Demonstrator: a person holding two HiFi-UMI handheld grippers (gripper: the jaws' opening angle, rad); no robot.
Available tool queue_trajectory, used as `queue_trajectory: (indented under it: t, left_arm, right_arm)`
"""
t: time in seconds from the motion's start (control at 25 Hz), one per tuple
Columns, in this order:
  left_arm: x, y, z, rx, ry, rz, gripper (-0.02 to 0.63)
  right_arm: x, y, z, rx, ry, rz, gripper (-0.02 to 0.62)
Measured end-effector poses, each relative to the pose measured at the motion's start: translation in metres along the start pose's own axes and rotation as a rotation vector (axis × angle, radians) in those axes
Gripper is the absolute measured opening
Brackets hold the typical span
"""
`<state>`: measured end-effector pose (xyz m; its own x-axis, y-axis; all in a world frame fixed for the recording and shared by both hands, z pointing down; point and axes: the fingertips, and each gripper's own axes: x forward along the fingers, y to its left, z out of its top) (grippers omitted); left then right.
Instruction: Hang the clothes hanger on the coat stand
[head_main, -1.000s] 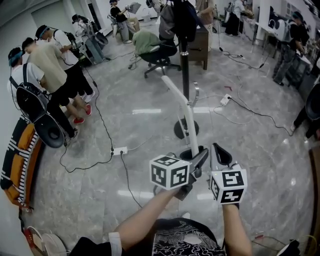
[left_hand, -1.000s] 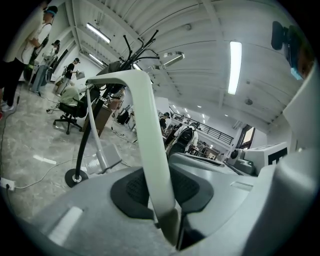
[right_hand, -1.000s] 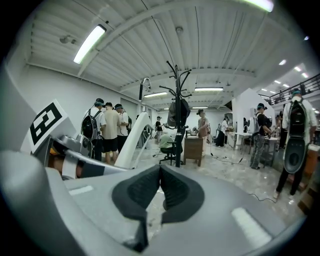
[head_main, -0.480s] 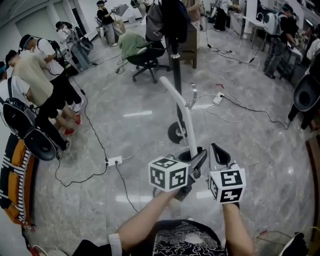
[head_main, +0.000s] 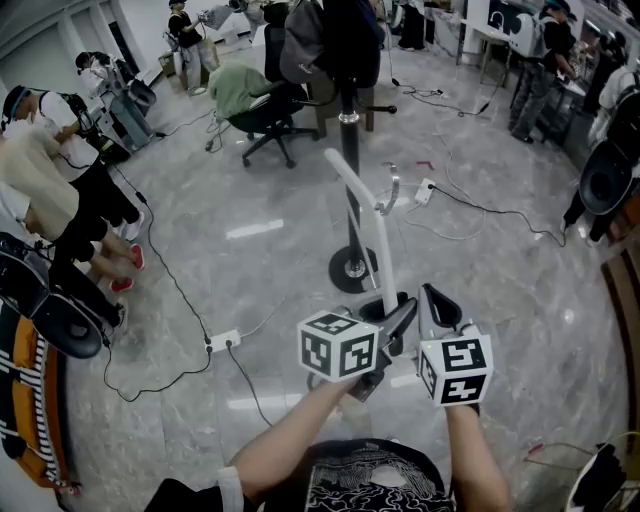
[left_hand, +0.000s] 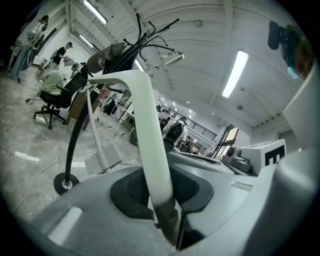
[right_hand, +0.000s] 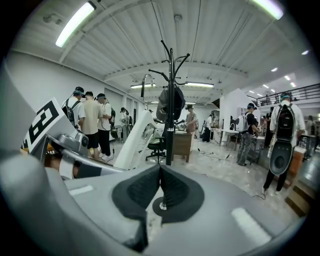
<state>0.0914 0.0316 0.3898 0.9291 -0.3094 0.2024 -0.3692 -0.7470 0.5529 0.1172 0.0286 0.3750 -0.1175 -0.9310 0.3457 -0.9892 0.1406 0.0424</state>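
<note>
A white clothes hanger (head_main: 375, 235) points up and away from me, its metal hook (head_main: 391, 188) at the far end. My left gripper (head_main: 398, 322) is shut on the hanger's lower end; in the left gripper view the white bar (left_hand: 150, 140) runs up from between the dark pads. Beside it my right gripper (head_main: 436, 300) is shut and holds nothing. The black coat stand (head_main: 348, 150) rises just beyond the hanger, with dark clothes on top and a round base (head_main: 352, 268). In the right gripper view the stand (right_hand: 170, 110) is straight ahead, the hanger (right_hand: 132, 142) to its left.
An office chair (head_main: 262, 110) draped in green cloth stands behind the coat stand. A power strip (head_main: 222, 340) and cables lie across the marble floor. People stand at the left (head_main: 40, 170) and far right (head_main: 540, 50). A striped bag (head_main: 25, 400) leans at the left edge.
Both grippers and the hanger keep their place in the head view. The room has slid left and down, and the coat stand's top now looms nearer.
</note>
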Motion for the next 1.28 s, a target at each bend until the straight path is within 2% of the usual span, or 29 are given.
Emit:
queue_trajectory:
  t: [0.52,0.88,1.28]
  left_arm:
    - [-0.029,0.055,0.034,0.000,0.039,-0.077,0.083]
    - [-0.047,0.089,0.050,0.003,0.030,-0.066,0.083]
    - [-0.025,0.121,0.067,-0.007,0.010,-0.010,0.083]
  right_arm:
    - [0.050,0.040,0.026,0.013,0.007,-0.080,0.002]
    - [0.080,0.066,0.038,0.009,-0.009,-0.069,0.002]
    - [0.122,0.053,0.046,0.001,-0.019,-0.007,0.002]
